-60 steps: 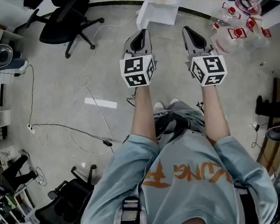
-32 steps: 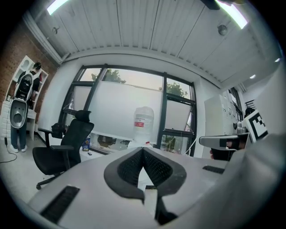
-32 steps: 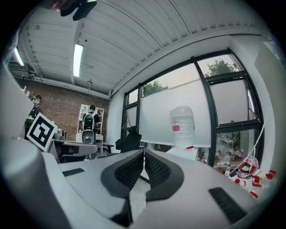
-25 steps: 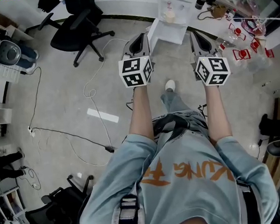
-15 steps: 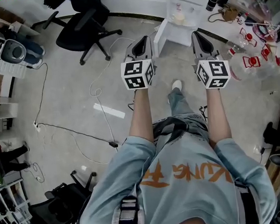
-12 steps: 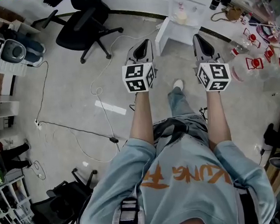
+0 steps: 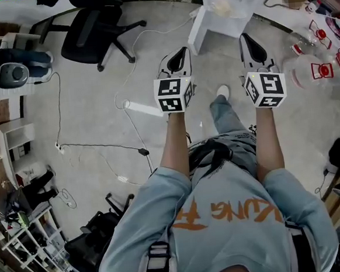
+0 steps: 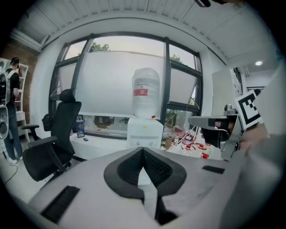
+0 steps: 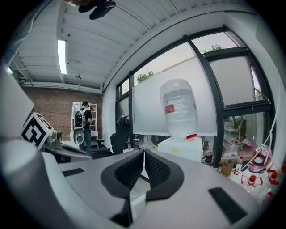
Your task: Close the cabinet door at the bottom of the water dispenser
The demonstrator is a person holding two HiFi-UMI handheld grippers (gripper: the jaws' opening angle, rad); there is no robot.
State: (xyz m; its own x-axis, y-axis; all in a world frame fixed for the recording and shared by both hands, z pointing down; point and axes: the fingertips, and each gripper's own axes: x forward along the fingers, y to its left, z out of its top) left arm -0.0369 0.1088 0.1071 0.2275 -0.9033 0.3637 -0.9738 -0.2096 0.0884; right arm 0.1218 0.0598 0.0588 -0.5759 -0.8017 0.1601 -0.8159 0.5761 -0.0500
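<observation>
Cabinet door (image 7: pixel 197 35) open | left tool (image 7: pixel 180 52) closed, empty | right tool (image 7: pixel 246 38) closed, empty | both forearms (image 7: pixel 173 139) outstretched, parallel

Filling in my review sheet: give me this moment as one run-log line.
stage: before contact | left gripper: shut, empty | right gripper: shut, empty | cabinet door: open, untouched | water dispenser: ahead of both grippers
</observation>
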